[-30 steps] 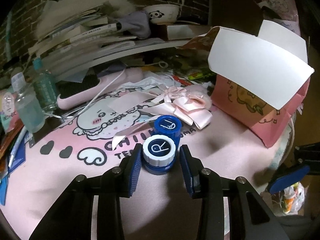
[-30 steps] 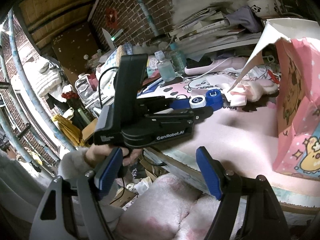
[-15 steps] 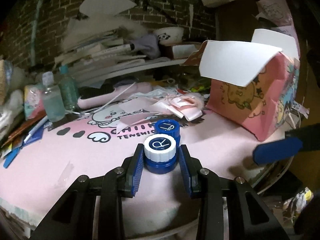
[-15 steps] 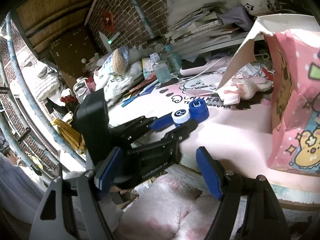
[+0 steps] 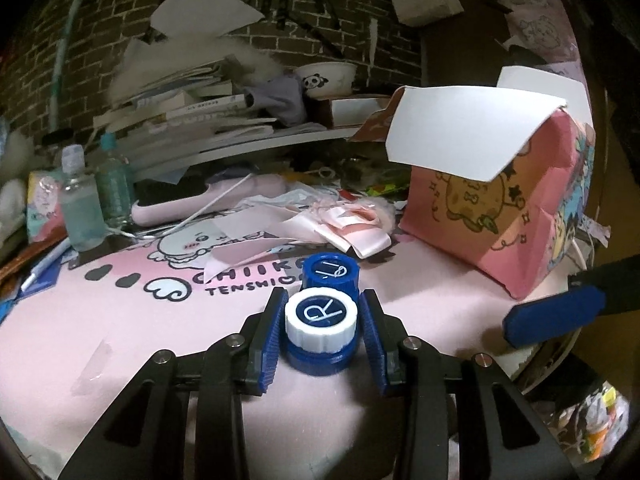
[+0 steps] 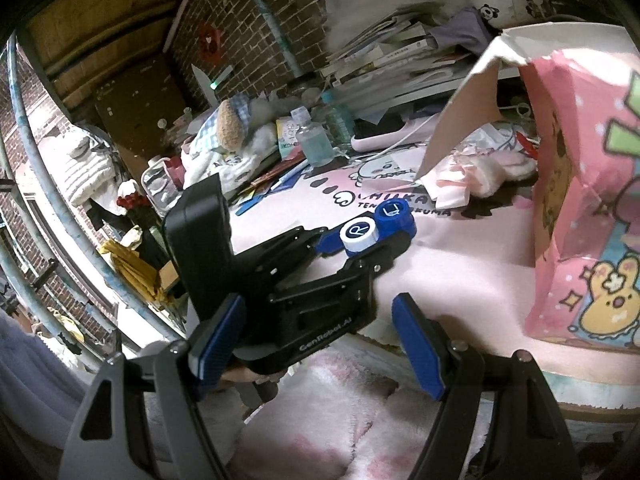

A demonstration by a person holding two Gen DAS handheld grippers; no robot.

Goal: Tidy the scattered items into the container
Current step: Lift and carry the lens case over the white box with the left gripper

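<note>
While the left tongs (image 5: 322,340) pinched the contact lens case (image 5: 321,322) at its white "R" cap, apparently raised just above the pink worktop (image 5: 120,328), the right tongs (image 6: 320,336) hung wide apart and empty off the worktop's edge; beyond the case lay a heap of pink ribbon (image 5: 348,226), and to the right stood the pink paper bag (image 5: 520,216), seemingly the container, flap folded over; judging by this, tidying had barely begun.
</note>
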